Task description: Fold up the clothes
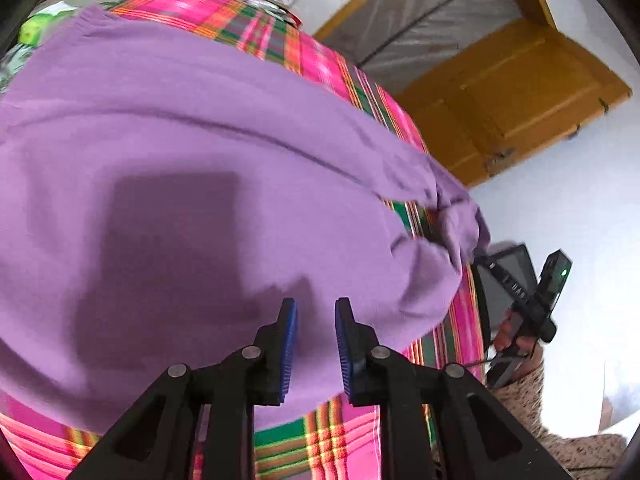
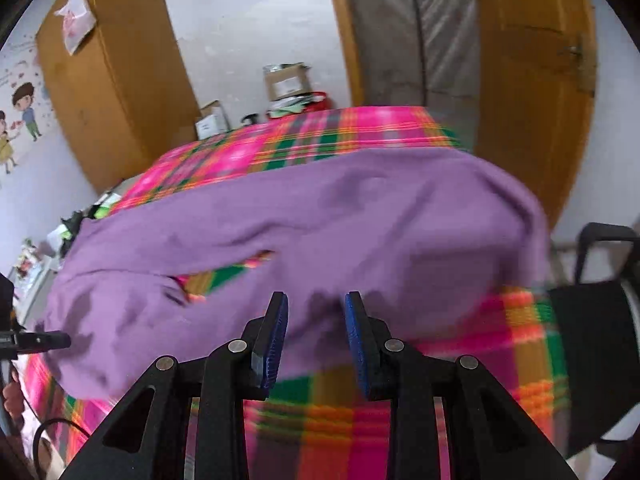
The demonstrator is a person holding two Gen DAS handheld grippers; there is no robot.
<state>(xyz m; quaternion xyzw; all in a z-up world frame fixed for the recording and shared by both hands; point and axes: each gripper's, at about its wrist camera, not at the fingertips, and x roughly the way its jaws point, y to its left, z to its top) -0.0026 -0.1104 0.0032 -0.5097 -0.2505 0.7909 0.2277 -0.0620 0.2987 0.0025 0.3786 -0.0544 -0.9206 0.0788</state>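
Note:
A purple garment [image 1: 192, 152] lies spread over a pink, green and orange plaid cloth [image 1: 328, 436] on a table. My left gripper [image 1: 316, 312] is open just above the garment's near part, with nothing between its blue pads. In the right wrist view the same garment [image 2: 360, 216] lies across the plaid cloth [image 2: 320, 136], with a gap in its folds showing plaid. My right gripper [image 2: 316, 308] is open over the garment's near edge, holding nothing. The right gripper's body [image 1: 532, 304] shows at the right edge of the left wrist view, past a bunched end of the garment.
Cardboard boxes [image 2: 286, 80] and clutter stand at the table's far end. A wooden door [image 2: 532, 80] and a door frame stand behind. A black chair [image 2: 600, 312] is by the table's right side. More clothes [image 1: 36, 28] lie at the far left.

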